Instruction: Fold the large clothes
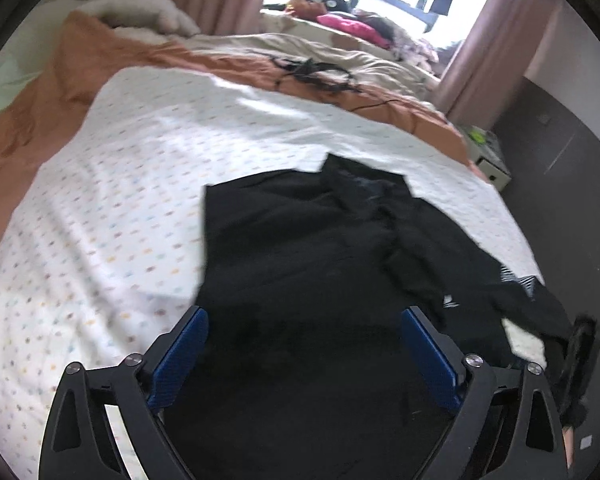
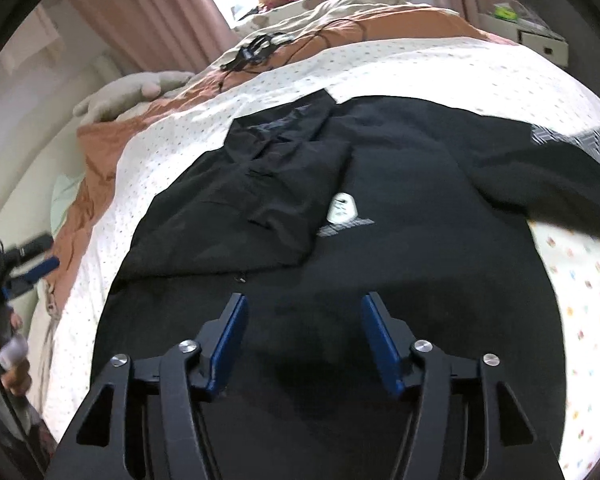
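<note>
Black garment [image 2: 380, 184] lay on dotted sheet [image 1: 120, 200], one side flap already folded inward, rest unfolded. Left gripper [image 1: 304, 320] and right gripper [image 2: 302, 308] both gaped wide above cloth, holding nothing. Most folds judged remaining.

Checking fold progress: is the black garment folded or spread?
Partly folded: black garment has one side flap lying over its middle; the rest lies flat.

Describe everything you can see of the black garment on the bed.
The black garment is large, of thin matte fabric, and lies spread on the dotted white sheet. One side is folded inward over the body. A white neck tag and a patterned patch show. Both open claws, left and right, hover over it.
</note>
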Available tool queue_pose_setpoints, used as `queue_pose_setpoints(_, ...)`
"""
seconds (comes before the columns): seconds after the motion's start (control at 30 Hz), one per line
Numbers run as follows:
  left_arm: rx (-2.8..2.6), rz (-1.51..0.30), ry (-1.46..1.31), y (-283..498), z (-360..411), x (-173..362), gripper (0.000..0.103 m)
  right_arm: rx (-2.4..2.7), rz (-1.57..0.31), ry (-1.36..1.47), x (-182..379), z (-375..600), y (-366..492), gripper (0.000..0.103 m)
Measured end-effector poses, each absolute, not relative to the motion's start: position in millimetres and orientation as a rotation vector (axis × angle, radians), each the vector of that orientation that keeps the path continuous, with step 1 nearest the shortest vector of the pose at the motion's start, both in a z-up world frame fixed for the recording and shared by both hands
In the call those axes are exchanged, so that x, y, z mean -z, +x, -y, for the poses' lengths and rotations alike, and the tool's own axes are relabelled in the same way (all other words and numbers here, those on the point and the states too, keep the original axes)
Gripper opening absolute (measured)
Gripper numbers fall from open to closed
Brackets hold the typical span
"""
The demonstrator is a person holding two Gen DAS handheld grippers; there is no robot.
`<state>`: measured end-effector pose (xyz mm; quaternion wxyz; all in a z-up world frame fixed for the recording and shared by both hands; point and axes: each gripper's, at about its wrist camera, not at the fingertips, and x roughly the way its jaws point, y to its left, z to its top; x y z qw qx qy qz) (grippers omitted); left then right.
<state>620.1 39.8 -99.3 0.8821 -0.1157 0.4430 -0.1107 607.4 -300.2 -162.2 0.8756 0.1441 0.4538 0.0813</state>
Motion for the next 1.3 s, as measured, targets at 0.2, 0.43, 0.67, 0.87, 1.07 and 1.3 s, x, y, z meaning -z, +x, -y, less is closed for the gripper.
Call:
queue_pose_setpoints(0.2,0.163,-0.967,-0.246,620.7,-73.6,133.7,0.077,-0.175,-0.976,0.209,168.3,270.3,641.4,0.071)
queue_pose_setpoints(0.43,0.097,-1.050,-0.227,632.6,-92.6,185.8,0.049,-0.099,-1.015,0.038,185.8,234.6,682.8,0.071)
queue_pose_setpoints(0.67,0.108,-1.081,-0.172,650.5,-89.1,211.2,0.038,-0.051,-1.050,-0.118,202.4,201.7,717.4,0.071)
queue_pose_setpoints(0.87,0.100,-1.107,-0.133,668.6,-83.5,216.6,0.020,-0.033,-1.068,-0.231,211.2,181.0,741.3,0.071)
queue_pose_setpoints(1.07,0.086,-1.114,-0.068,671.6,-74.6,217.2,0.014,-0.003,-0.995,-0.165,180.5,218.6,732.2,0.062)
queue_pose_setpoints(1.3,0.069,-1.111,-0.088,672.5,-75.9,220.4,0.014,0.021,-0.949,-0.042,144.8,294.4,699.8,0.038)
